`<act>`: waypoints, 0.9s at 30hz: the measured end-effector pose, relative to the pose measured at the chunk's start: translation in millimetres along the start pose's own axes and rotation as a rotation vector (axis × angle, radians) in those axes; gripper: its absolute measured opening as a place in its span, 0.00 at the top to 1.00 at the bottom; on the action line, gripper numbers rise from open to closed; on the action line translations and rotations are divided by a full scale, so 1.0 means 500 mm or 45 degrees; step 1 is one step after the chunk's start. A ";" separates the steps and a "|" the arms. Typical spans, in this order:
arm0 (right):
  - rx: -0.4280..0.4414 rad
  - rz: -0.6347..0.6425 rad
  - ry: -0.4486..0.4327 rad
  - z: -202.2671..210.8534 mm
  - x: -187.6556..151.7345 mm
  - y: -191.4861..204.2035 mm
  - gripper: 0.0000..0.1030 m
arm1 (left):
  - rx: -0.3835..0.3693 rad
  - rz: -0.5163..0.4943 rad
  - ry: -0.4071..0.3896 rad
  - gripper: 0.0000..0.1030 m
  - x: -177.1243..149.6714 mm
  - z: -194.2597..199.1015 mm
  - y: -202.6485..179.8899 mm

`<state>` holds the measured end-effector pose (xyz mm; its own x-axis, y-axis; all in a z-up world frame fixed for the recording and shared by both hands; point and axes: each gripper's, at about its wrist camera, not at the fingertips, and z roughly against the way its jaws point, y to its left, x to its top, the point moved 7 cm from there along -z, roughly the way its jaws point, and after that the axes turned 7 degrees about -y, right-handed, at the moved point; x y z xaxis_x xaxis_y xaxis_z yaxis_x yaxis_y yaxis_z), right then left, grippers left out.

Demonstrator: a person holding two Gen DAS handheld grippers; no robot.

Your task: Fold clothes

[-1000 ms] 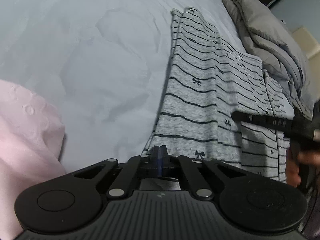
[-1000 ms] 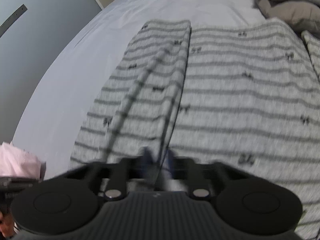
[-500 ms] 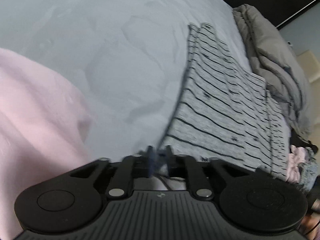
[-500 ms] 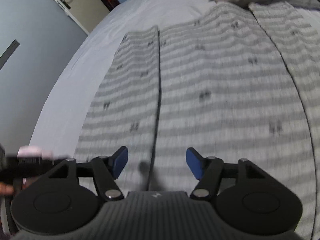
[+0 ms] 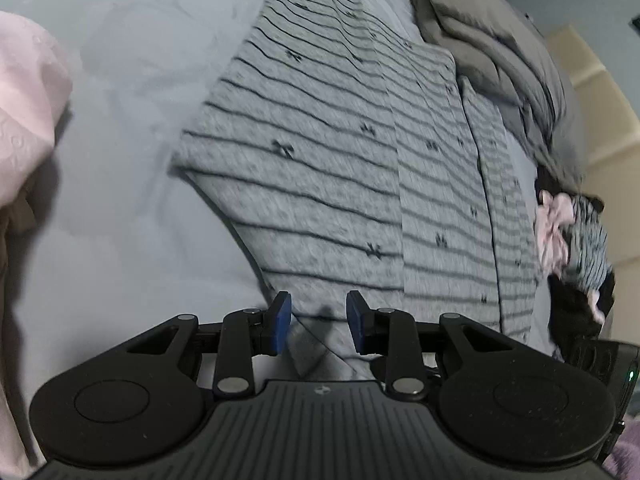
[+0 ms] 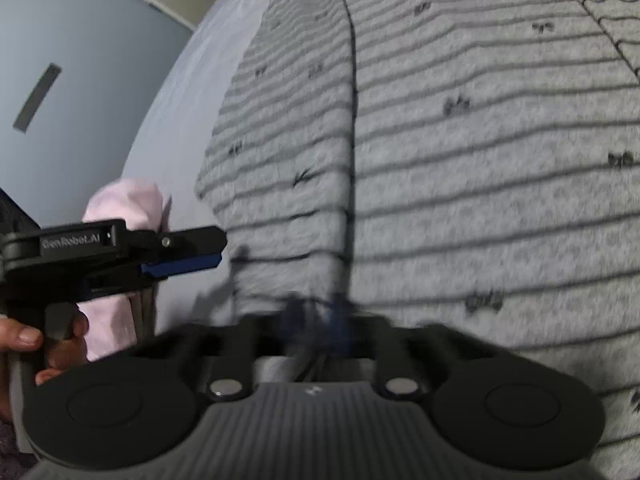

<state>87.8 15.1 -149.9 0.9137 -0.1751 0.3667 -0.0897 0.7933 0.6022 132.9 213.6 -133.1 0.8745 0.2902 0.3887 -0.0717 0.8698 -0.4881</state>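
A grey cotton garment with thin dark stripes and small bow prints [image 5: 320,168] lies spread flat on the pale blue bed sheet [image 5: 132,128], its folded side flap towards the sheet's near edge. The left gripper [image 5: 319,322] hovers over the garment's near hem, jaws open and empty. The right gripper [image 6: 316,312] is blurred low over the fabric; I cannot tell how its jaws stand. A crumpled pink cloth [image 5: 28,80] sits beside it on the sheet
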 end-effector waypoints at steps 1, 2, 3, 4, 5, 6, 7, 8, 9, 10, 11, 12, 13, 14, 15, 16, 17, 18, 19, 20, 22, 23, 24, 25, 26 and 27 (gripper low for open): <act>-0.007 -0.004 0.004 0.002 -0.008 -0.001 0.90 | -0.005 -0.014 0.008 0.74 -0.012 0.001 -0.010; -0.014 -0.004 0.006 0.005 -0.016 -0.002 0.90 | -0.010 -0.029 0.015 0.74 -0.023 0.002 -0.020; -0.023 0.002 0.006 0.012 -0.021 -0.001 0.89 | -0.008 -0.043 0.013 0.74 -0.029 0.007 -0.027; -0.032 0.005 0.007 0.020 -0.026 -0.001 0.86 | -0.006 -0.057 0.011 0.74 -0.035 0.012 -0.034; -0.041 0.005 0.016 0.028 -0.031 -0.001 0.86 | 0.003 -0.075 0.003 0.74 -0.038 0.015 -0.043; -0.043 0.003 0.025 0.039 -0.038 -0.003 0.85 | 0.009 -0.088 -0.001 0.74 -0.040 0.020 -0.049; -0.043 0.002 0.023 0.051 -0.044 -0.006 0.85 | 0.014 -0.101 -0.006 0.74 -0.042 0.025 -0.055; -0.048 0.003 0.018 0.062 -0.049 -0.011 0.84 | 0.019 -0.114 -0.011 0.74 -0.044 0.030 -0.062; -0.063 0.008 0.007 0.075 -0.053 -0.019 0.83 | 0.025 -0.127 -0.015 0.74 -0.046 0.035 -0.068; -0.083 0.011 -0.007 0.085 -0.054 -0.028 0.78 | 0.026 -0.138 -0.014 0.74 -0.047 0.036 -0.078; -0.100 0.013 -0.022 0.096 -0.054 -0.038 0.69 | 0.024 -0.154 -0.012 0.74 -0.049 0.036 -0.091; -0.115 0.011 -0.040 0.113 -0.054 -0.050 0.49 | 0.023 -0.169 -0.010 0.72 -0.051 0.035 -0.105; -0.132 0.009 -0.067 0.133 -0.051 -0.063 0.48 | 0.022 -0.185 -0.008 0.70 -0.053 0.035 -0.118; -0.149 0.008 -0.096 0.152 -0.047 -0.075 0.48 | 0.021 -0.202 -0.008 0.65 -0.055 0.035 -0.132; -0.168 0.004 -0.125 0.171 -0.043 -0.089 0.48 | 0.019 -0.219 -0.008 0.61 -0.057 0.035 -0.146; -0.191 -0.008 -0.157 0.190 -0.037 -0.105 0.48 | 0.016 -0.246 -0.008 0.61 -0.058 0.034 -0.166; -0.211 -0.022 -0.190 0.210 -0.032 -0.121 0.48 | 0.012 -0.267 -0.008 0.61 -0.060 0.032 -0.184; -0.221 -0.041 -0.226 0.232 -0.025 -0.136 0.48 | 0.005 -0.283 -0.009 0.61 -0.060 0.027 -0.205; -0.232 -0.059 -0.264 0.252 -0.015 -0.153 0.48 | -0.002 -0.300 -0.009 0.61 -0.060 0.023 -0.225; -0.248 -0.075 -0.303 0.269 -0.005 -0.169 0.48 | -0.010 -0.309 -0.010 0.61 -0.059 0.017 -0.246; -0.282 -0.097 -0.376 0.302 0.017 -0.204 0.48 | -0.022 -0.332 -0.009 0.61 -0.055 0.001 -0.288; -0.304 -0.104 -0.404 0.318 0.028 -0.220 0.48 | -0.026 -0.347 -0.008 0.61 -0.053 -0.009 -0.310; -0.330 -0.107 -0.429 0.330 0.037 -0.239 0.48 | -0.030 -0.361 -0.006 0.61 -0.050 -0.018 -0.332; -0.356 -0.110 -0.453 0.339 0.045 -0.256 0.48 | -0.035 -0.375 -0.005 0.61 -0.048 -0.028 -0.354; -0.380 -0.110 -0.473 0.342 0.054 -0.272 0.48 | -0.039 -0.393 -0.006 0.61 -0.041 -0.042 -0.379; -0.405 -0.111 -0.491 0.348 0.062 -0.288 0.48 | -0.043 -0.410 -0.008 0.61 -0.034 -0.056 -0.404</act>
<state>60.1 -206.2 -101.7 0.6942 -0.4033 0.5961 0.1600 0.8940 0.4186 145.8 21.9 -63.0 0.8466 0.0045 0.5321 0.2244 0.9037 -0.3647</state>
